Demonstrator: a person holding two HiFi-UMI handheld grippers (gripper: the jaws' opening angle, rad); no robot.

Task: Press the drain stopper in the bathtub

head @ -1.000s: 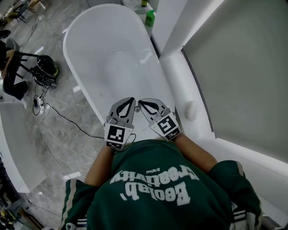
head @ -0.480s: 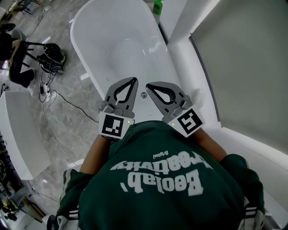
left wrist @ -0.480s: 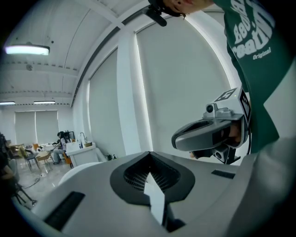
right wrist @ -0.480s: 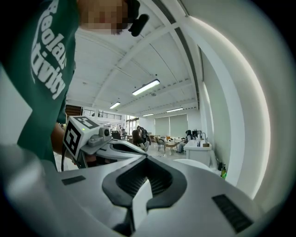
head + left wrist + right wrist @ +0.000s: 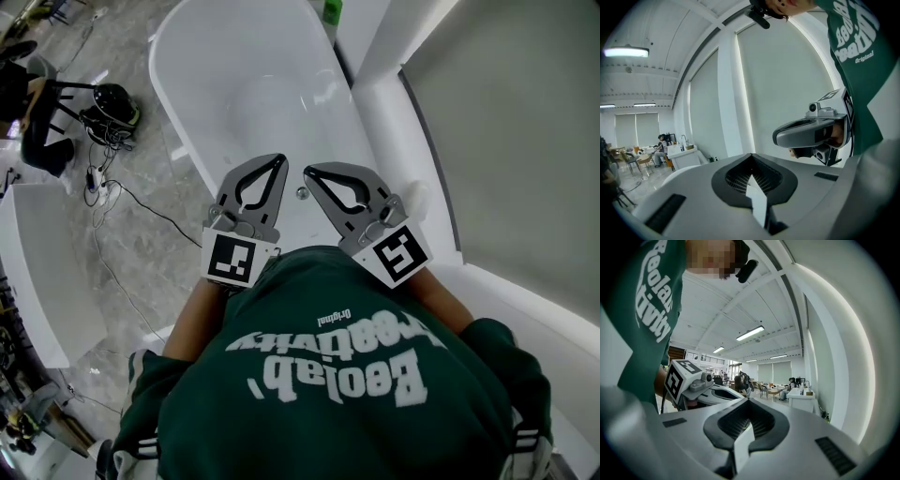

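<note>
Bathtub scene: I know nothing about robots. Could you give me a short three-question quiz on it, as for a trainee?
1. True or false: the left gripper is holding the drain stopper.
2. In the head view, the drain stopper shows: A) on the bottom of the bathtub, between the two grippers; B) on the grey room floor; C) in the person's lap.
3. Fill in: the fingers of the right gripper are ___ (open or shut).
Key: 1 false; 2 A; 3 shut.
</note>
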